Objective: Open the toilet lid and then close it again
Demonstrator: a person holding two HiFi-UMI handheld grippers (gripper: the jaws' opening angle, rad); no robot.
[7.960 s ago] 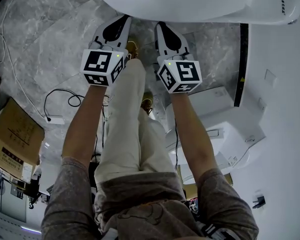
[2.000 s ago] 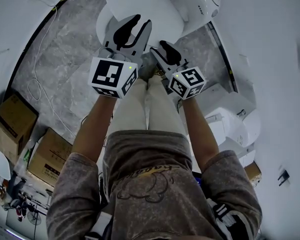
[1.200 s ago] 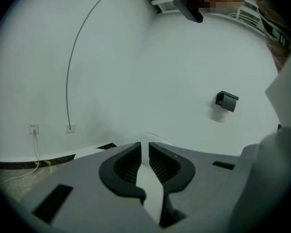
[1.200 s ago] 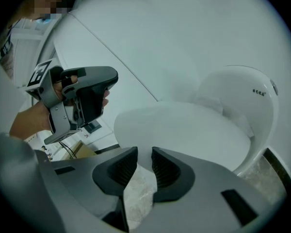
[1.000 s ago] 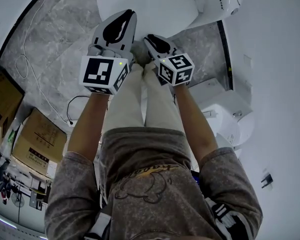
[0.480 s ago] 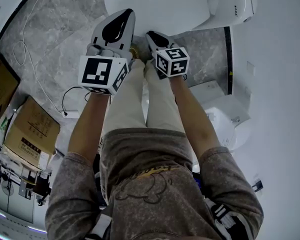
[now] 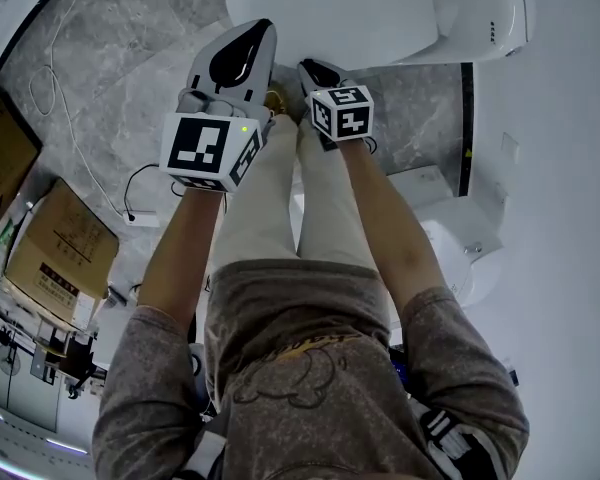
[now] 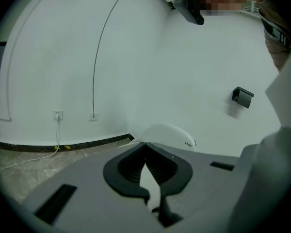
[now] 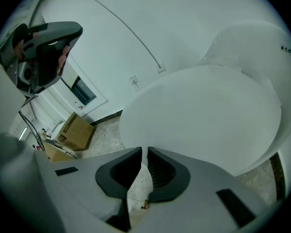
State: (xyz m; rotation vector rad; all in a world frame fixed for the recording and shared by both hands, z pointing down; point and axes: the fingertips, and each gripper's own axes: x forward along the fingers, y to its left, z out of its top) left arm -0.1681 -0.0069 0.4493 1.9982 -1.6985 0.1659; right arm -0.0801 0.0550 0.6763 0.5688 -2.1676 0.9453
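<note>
Grey marble floor (image 7: 100,58) and white walls surrounded us. At the far side stood the toilet, its white lid (image 7: 340,13) down and closed. Cardboard boxes (image 7: 55,253) sat off to our left. We held both claws near the lid's front edge, and neither appeared to touch it. Our left claw (image 7: 252,30) had its jaws together with nothing in them. Our right claw (image 7: 312,68) was closing, with only a thin slit left between its jaws, and it held nothing.
</note>
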